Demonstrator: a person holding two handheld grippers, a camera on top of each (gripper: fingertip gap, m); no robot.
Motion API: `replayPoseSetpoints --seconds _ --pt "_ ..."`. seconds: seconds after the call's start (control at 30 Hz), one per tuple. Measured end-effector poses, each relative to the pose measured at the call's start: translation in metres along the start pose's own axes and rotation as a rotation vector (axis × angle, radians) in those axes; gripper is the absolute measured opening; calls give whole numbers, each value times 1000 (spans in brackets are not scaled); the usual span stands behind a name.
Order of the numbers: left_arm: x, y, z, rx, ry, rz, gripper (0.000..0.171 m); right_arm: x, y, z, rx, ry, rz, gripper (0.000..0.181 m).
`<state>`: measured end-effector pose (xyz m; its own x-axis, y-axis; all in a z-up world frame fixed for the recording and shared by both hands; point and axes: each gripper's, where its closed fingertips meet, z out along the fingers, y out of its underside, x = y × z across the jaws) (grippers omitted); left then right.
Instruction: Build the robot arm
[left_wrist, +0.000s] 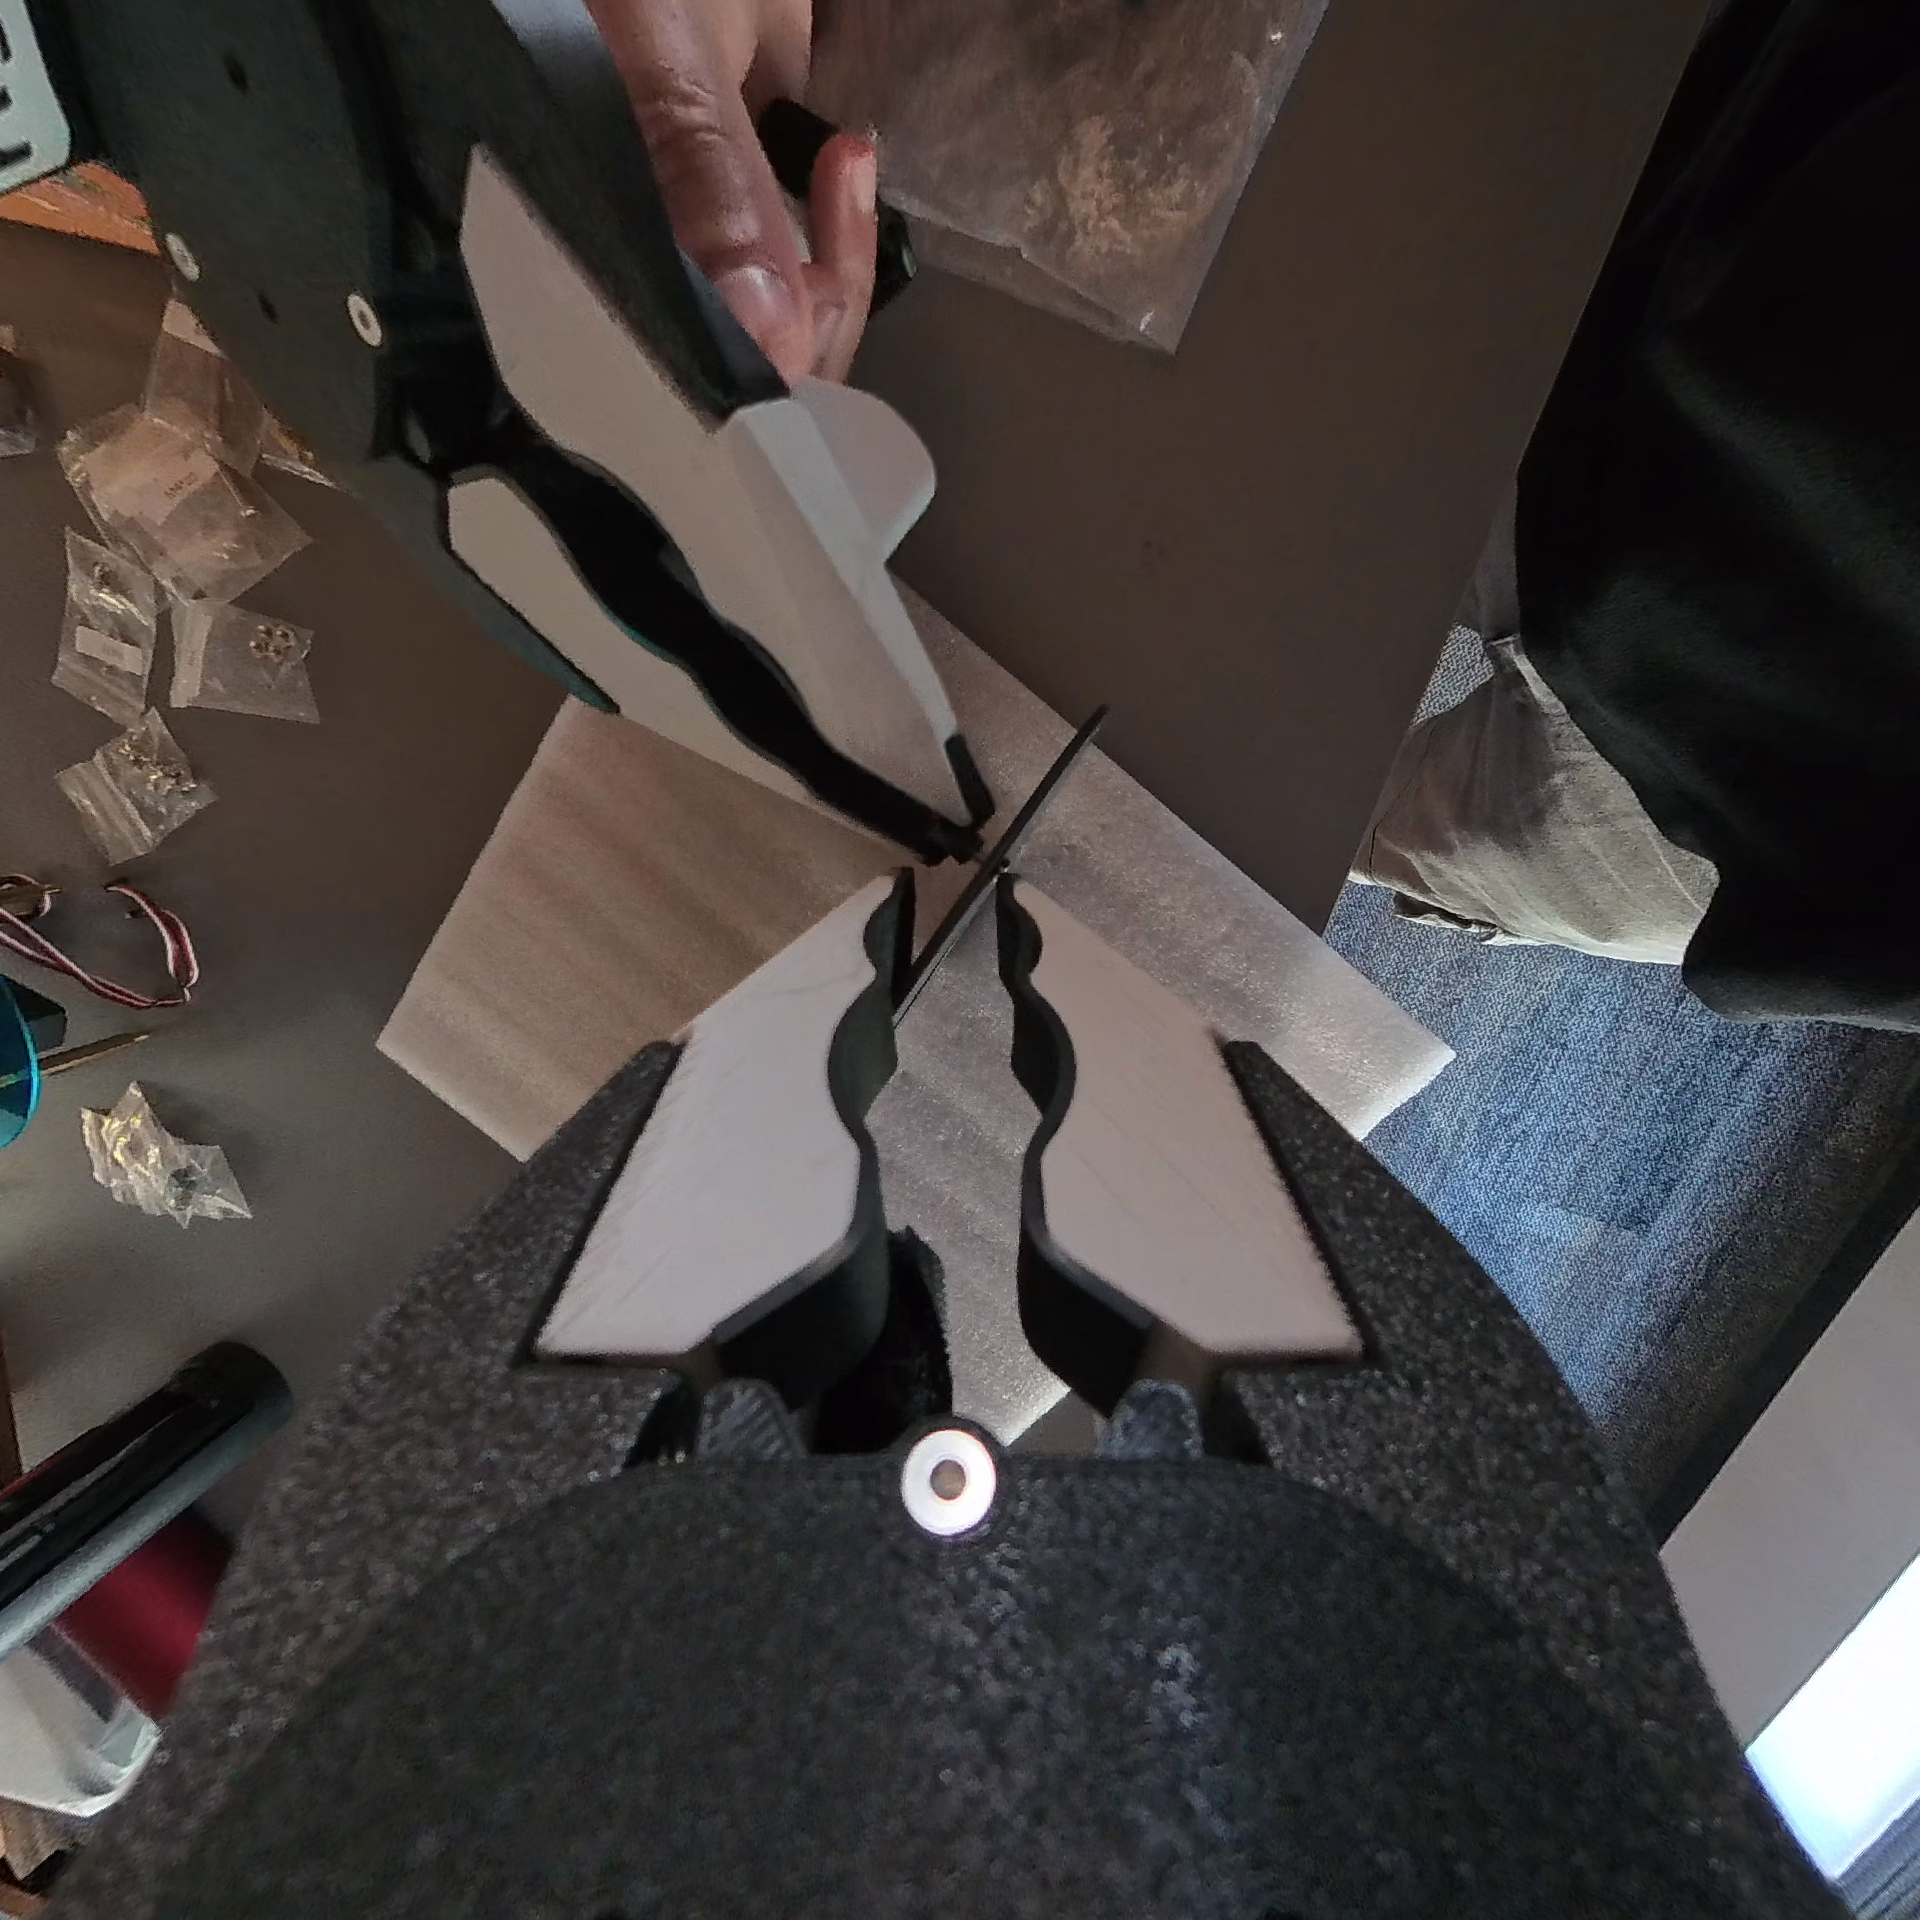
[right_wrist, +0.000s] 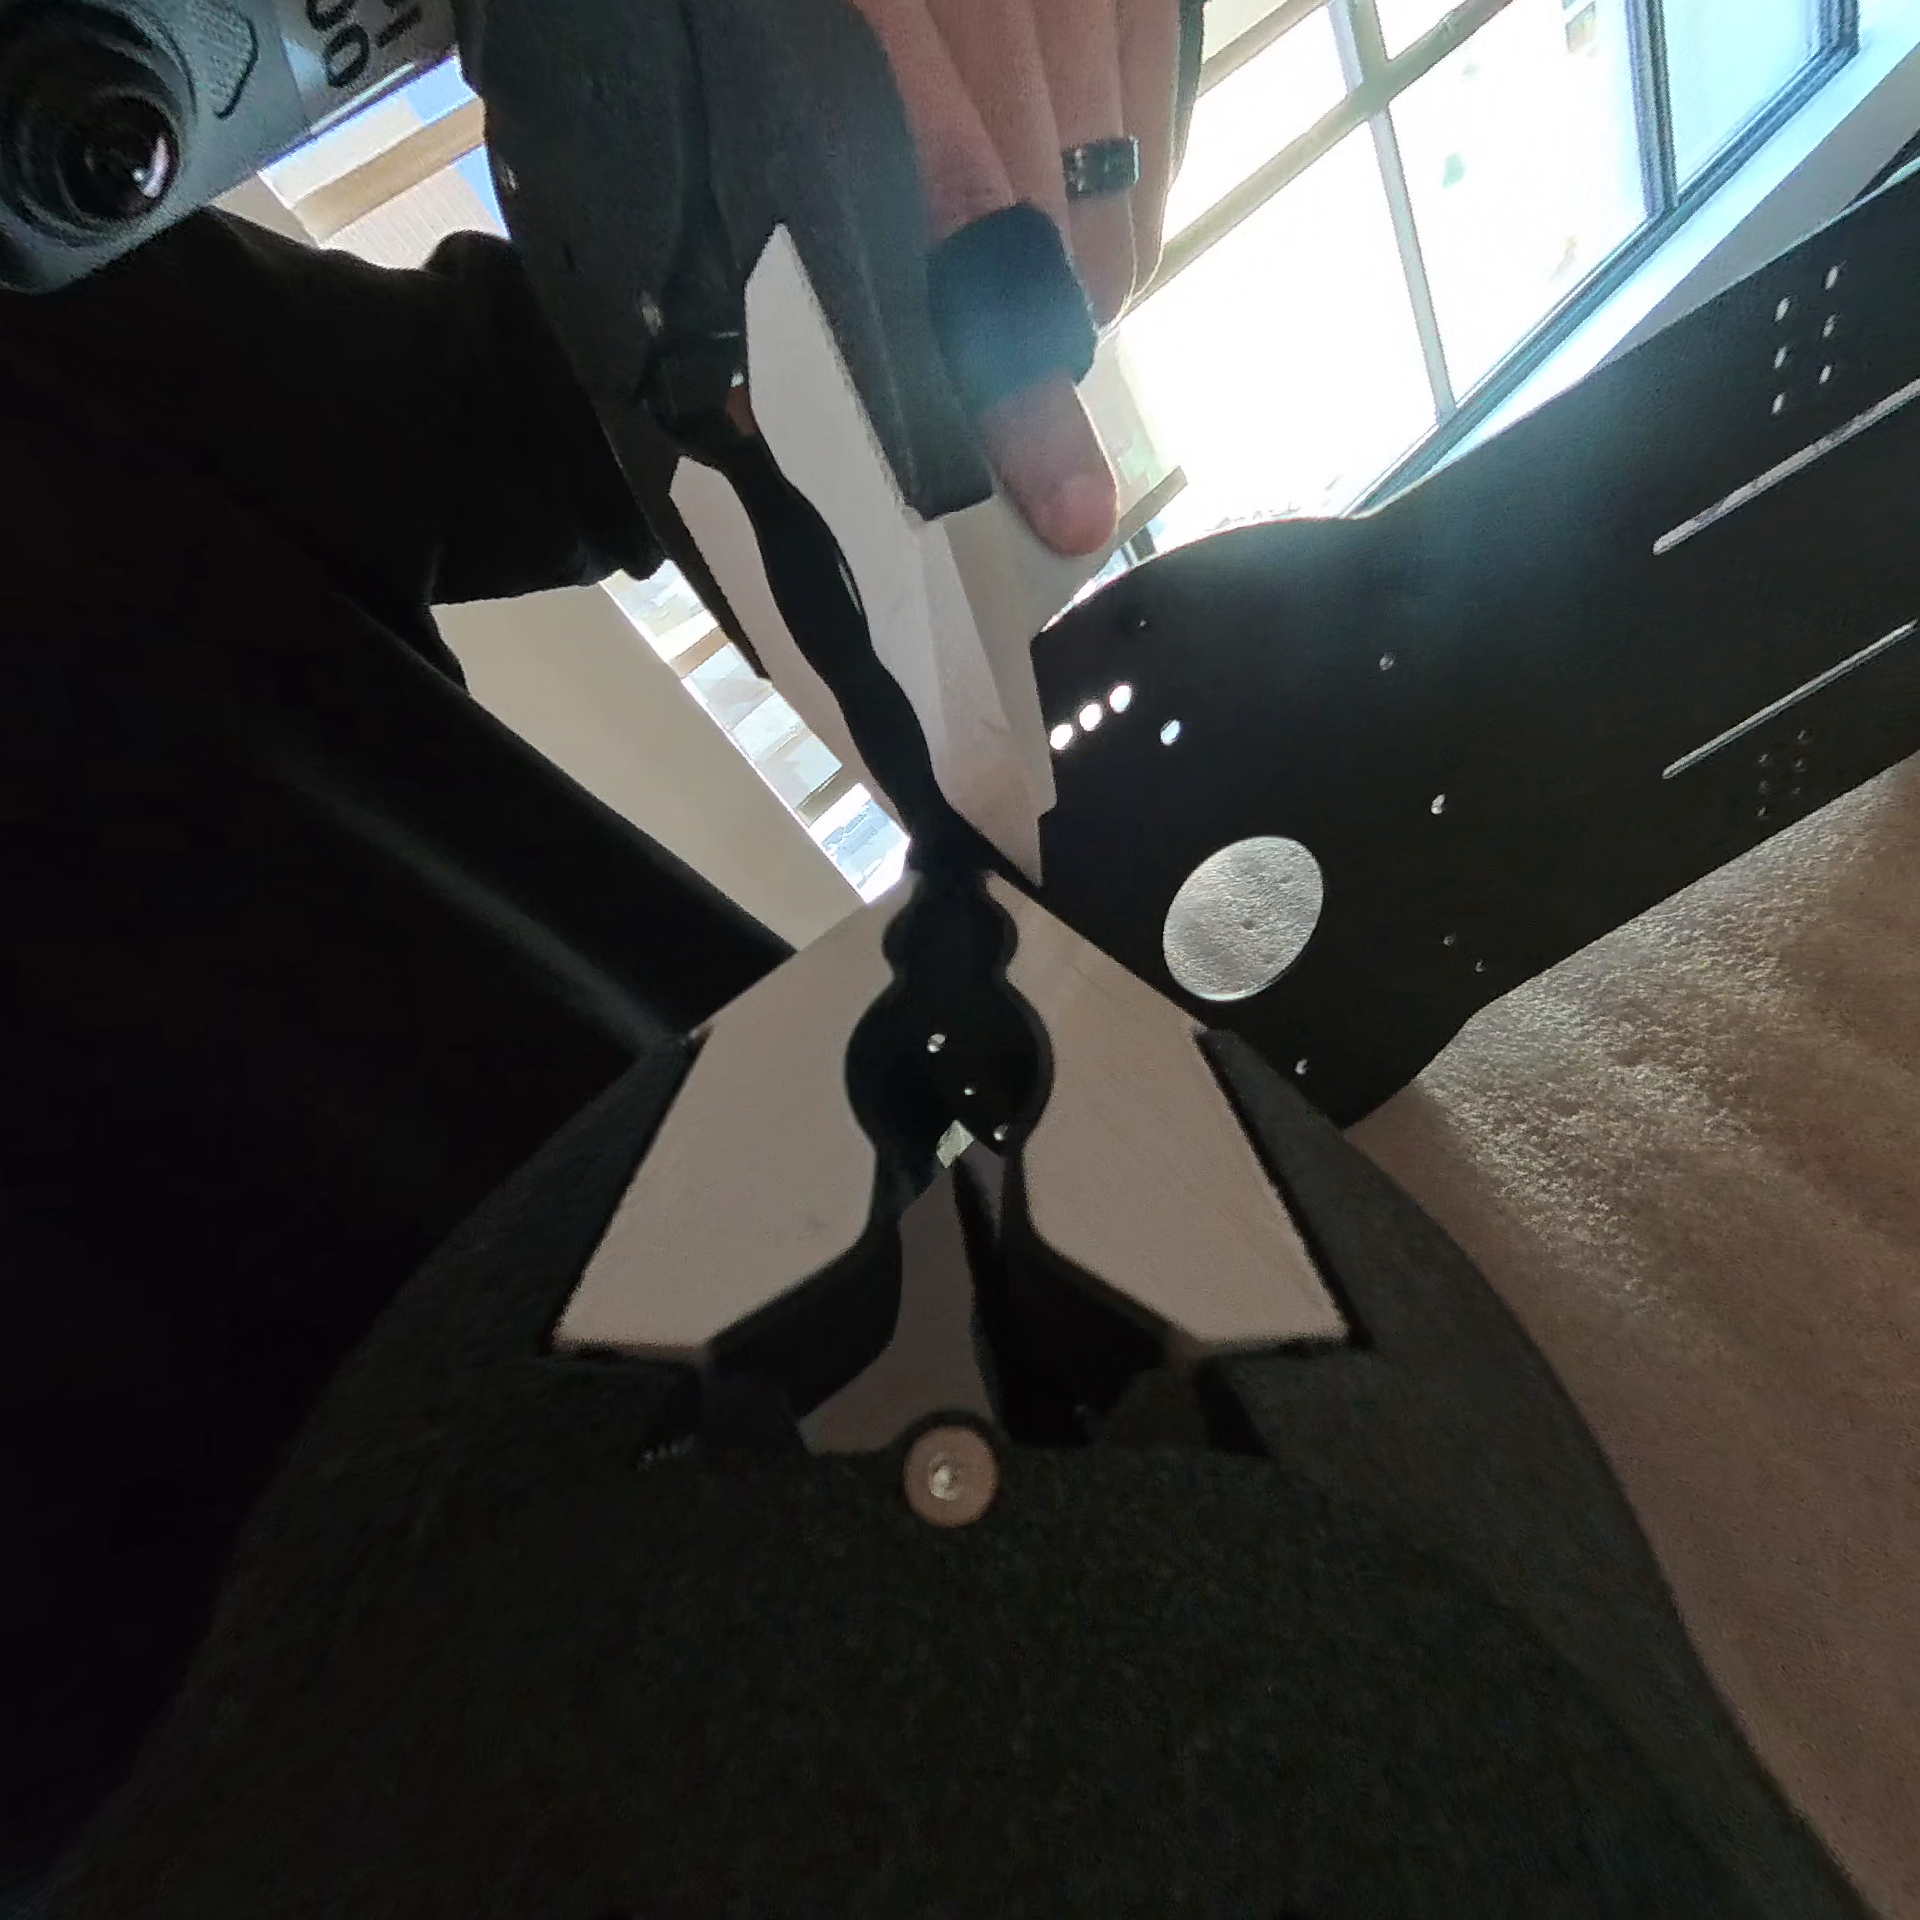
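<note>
an office-like workroom: blue carpet (left_wrist: 1558, 1122), a brown table (left_wrist: 1195, 499) strewn with small parts bags (left_wrist: 177, 582), and tall paned windows (right_wrist: 1455, 208).

From my left wrist camera the light is soft and even; the white foam sheet (left_wrist: 665, 831) is bright, shadows are faint, and straight lines bow toward the edges. My right wrist view faces a window (right_wrist: 1455, 239) that glares white, so the perforated black plate (right_wrist: 1455, 727) is backlit, light shining through its holes, and the left half sinks into near-black murk.
</note>
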<state>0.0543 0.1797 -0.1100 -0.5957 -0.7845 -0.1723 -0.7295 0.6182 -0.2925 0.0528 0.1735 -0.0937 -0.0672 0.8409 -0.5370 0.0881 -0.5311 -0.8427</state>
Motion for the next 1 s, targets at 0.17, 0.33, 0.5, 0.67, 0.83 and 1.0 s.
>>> replayPoseSetpoints --seconds 0.17,0.33,0.5,0.67,0.83,1.0 --pt "0 0 0 3 -7 -16 16 0 0 -1 -8 -11 -18 4" --pt "3 -4 -1 27 44 -92 25 0 0 -3 -44 60 -175 5" --pt "-2 -7 0 52 33 -110 18 0 0 -4 -86 52 -114 4" --pt "0 -7 0 63 28 -97 17 -3 3 -3 -158 -64 259 4" --pt "2 -7 -1 67 22 -87 16 -3 2 -1 -224 -153 672 4" --pt "2 -6 -1 71 13 -80 15 -4 2 0 -255 -86 572 5"
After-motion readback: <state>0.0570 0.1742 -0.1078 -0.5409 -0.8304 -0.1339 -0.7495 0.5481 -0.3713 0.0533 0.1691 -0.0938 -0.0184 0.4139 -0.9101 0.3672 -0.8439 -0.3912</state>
